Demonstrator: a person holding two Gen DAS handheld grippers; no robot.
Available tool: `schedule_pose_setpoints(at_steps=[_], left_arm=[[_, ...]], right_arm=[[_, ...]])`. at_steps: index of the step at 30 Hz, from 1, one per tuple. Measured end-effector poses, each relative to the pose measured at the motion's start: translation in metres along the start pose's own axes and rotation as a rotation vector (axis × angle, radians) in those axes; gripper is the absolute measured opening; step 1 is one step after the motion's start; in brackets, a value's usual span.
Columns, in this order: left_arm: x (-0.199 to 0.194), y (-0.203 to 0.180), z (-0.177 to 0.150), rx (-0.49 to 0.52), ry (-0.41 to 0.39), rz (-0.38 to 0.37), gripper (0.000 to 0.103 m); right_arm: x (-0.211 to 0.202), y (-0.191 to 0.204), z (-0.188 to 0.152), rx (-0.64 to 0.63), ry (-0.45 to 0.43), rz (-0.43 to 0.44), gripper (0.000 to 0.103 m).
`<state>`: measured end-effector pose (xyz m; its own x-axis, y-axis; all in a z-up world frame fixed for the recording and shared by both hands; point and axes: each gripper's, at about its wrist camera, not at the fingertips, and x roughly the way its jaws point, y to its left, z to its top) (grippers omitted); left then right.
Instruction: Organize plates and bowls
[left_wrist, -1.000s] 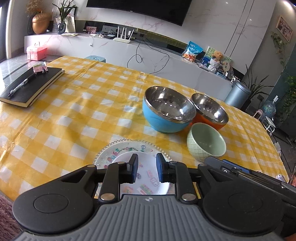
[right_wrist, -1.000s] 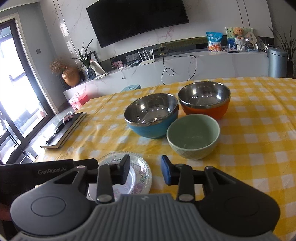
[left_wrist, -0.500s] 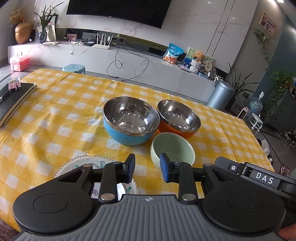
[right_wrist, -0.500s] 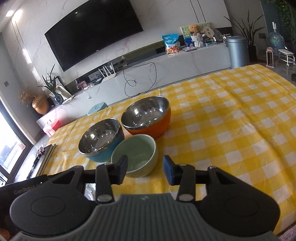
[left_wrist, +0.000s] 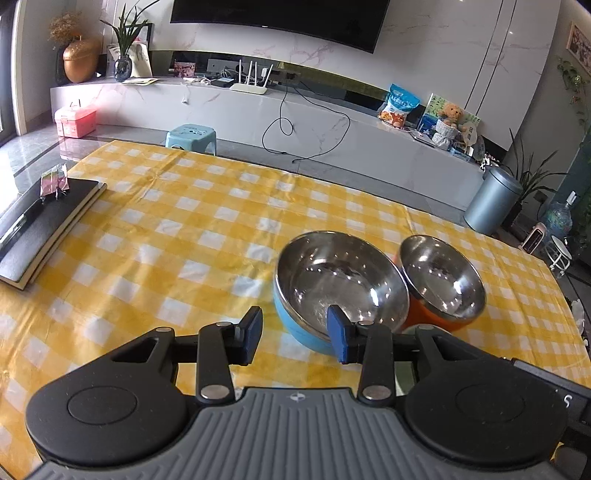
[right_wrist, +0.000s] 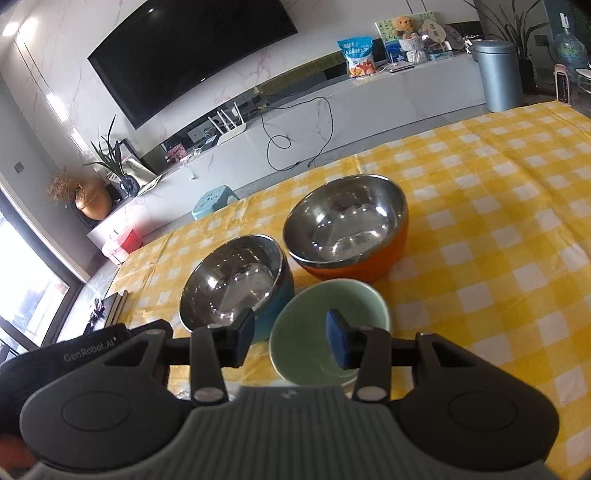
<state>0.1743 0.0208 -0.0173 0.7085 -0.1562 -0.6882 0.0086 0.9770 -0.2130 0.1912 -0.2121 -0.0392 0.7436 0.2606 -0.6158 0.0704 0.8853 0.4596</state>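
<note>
A blue steel-lined bowl (left_wrist: 332, 280) and an orange steel-lined bowl (left_wrist: 443, 280) stand side by side on the yellow checked cloth. My left gripper (left_wrist: 295, 336) is open and empty, just in front of the blue bowl. In the right wrist view the blue bowl (right_wrist: 232, 280), the orange bowl (right_wrist: 347, 225) and a small green ceramic bowl (right_wrist: 317, 325) form a cluster. My right gripper (right_wrist: 291, 338) is open and empty, with its fingers straddling the green bowl's near-left rim. The patterned glass plate is hidden below the grippers.
A black notebook (left_wrist: 40, 225) with a pen and a small wrapper lies at the table's left edge. The yellow checked tablecloth (left_wrist: 184, 229) covers the table. Beyond it are a TV bench, a blue stool (left_wrist: 190, 134) and a grey bin (left_wrist: 491, 203).
Both grippers have lifted and moved toward the bowls. The glass plate has dropped out of view. Both jaws have opened wider. The right gripper now hovers over the green bowl.
</note>
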Motion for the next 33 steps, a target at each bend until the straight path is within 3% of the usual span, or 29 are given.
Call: schedule_pose_setpoints(at_steps=[7, 17, 30, 33], left_arm=[[0.020, 0.019, 0.023, 0.002, 0.014, -0.005, 0.044], [0.058, 0.026, 0.020, -0.037, 0.053, -0.048, 0.044], [0.076, 0.026, 0.016, -0.039, 0.060, -0.088, 0.015], [0.075, 0.024, 0.016, -0.027, 0.055, -0.089, 0.013]], right_arm=[[0.041, 0.014, 0.018, -0.028, 0.064, 0.000, 0.037], [0.077, 0.014, 0.032, -0.027, 0.085, -0.077, 0.026], [0.097, 0.013, 0.027, -0.007, 0.094, -0.052, 0.014], [0.097, 0.015, 0.027, -0.020, 0.083, -0.060, 0.013]])
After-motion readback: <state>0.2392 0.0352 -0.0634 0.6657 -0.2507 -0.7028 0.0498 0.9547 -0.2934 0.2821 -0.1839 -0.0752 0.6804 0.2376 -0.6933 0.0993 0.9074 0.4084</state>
